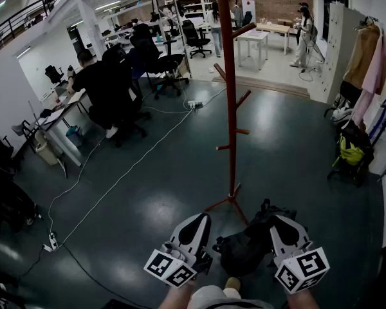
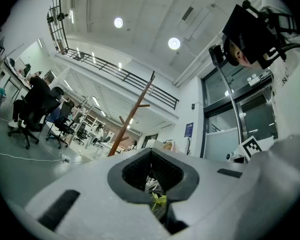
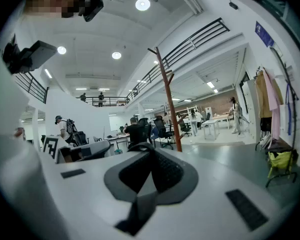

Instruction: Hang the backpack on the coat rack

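Coat rack: the red-brown coat rack (image 1: 231, 108) is seen upright on the dark floor (image 1: 148, 172), straight ahead in the head view.
Backpack: the black backpack (image 1: 244, 246) is seen low between the two tongs, near the rack's foot. Whether it is rested on the floor cannot be told.
Left tongs: the left tongs (image 2: 151, 153) are pressed together with the tips met and nothing pinched. They are held at the backpack's left.
Right tongs: the right tongs (image 3: 151, 153) are pressed together on a dark strap (image 3: 135, 215), and a loop of it is shown above the tips. They are held over the backpack's right edge.
Surroundings: a seated person (image 1: 96, 82) is seen at a desk (image 1: 58, 118) far left. Coats (image 1: 367, 63) are hung at the right wall.
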Demonstrator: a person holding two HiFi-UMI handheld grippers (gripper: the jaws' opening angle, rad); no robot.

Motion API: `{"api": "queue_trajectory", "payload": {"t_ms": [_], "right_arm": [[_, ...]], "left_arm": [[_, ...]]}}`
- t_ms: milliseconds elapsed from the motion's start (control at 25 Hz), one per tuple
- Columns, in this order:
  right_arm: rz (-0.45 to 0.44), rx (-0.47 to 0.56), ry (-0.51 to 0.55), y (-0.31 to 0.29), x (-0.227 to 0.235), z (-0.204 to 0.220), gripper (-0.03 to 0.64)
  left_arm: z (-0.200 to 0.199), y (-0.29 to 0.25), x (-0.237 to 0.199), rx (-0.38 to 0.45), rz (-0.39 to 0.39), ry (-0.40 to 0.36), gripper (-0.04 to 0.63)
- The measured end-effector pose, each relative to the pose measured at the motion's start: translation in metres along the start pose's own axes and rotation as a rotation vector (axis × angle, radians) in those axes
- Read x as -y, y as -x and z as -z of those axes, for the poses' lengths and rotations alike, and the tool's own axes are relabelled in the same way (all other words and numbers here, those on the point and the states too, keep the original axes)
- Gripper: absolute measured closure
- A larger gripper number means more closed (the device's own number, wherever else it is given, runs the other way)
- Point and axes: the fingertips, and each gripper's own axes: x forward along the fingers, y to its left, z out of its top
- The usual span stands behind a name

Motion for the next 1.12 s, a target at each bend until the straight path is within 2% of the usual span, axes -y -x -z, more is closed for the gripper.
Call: {"api": "queue_trajectory", "payload": {"t_ms": [120,280,520,840,1120], "right_arm": [[0.008,0.007,0.013,-0.018,0.01,-0.008,0.589],[0.009,0.014,0.012,-0.038,0.024,-0.012,0.589],[0.006,-0.008,0.005,-0.077,0.041,-0.008,0.589],[-0.021,-0.061,0.024,-0.14,0.068,-0.008,0.589],[0.004,-0.075,0.023,-0.197,0.1,-0.019,0.589]], "left_arm": [[0.001,-0.011,-0.008,0.026,-0.028,0.033,0.584],[0.006,-0.024,-0.014,0.012,-0.024,0.018,0.584],[0.016,-0.046,-0.059,0.007,-0.06,0.034,0.584],[0.026,-0.127,-0.118,0.008,-0.045,0.065,0.584],[0.033,-0.187,-0.157,-0.014,-0.028,0.093,0.584]]}}
